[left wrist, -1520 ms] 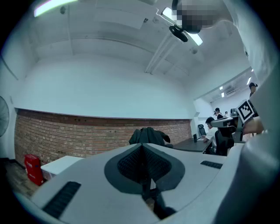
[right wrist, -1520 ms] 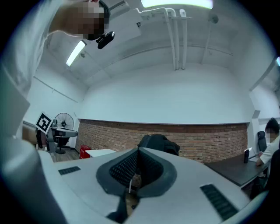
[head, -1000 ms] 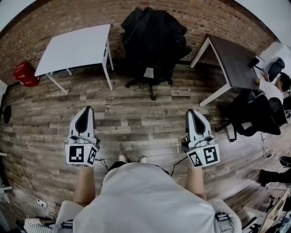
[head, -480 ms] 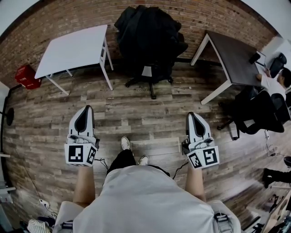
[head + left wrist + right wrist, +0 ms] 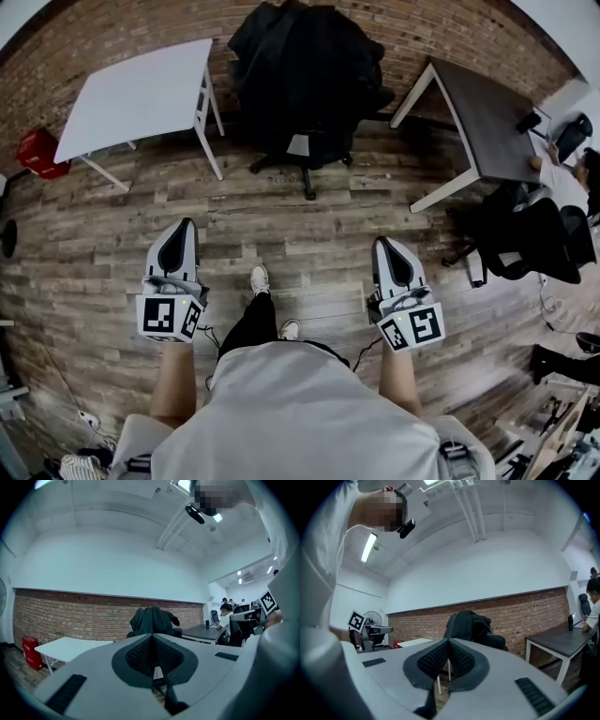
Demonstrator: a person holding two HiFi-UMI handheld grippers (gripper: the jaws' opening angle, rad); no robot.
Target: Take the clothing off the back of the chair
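Two grippers, the left gripper [image 5: 179, 230] and the right gripper [image 5: 386, 246], have their jaws pressed together on nothing. Far ahead, the dark clothing [image 5: 302, 66] drapes over the chair [image 5: 302, 152] back, between a white table [image 5: 141, 94] and a dark table [image 5: 487, 117].

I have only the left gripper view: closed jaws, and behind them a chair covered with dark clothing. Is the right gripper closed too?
Observer: Yes, the right gripper is shut, with nothing between its jaws.
Operator: How near are we to it?
Observer: Not near. In the head view, wooden floor lies between the chair and both the left gripper and the right one.
Operator: Is it wholly covered?
Observer: From above, nearly: the clothing hides all but the chair's legs.
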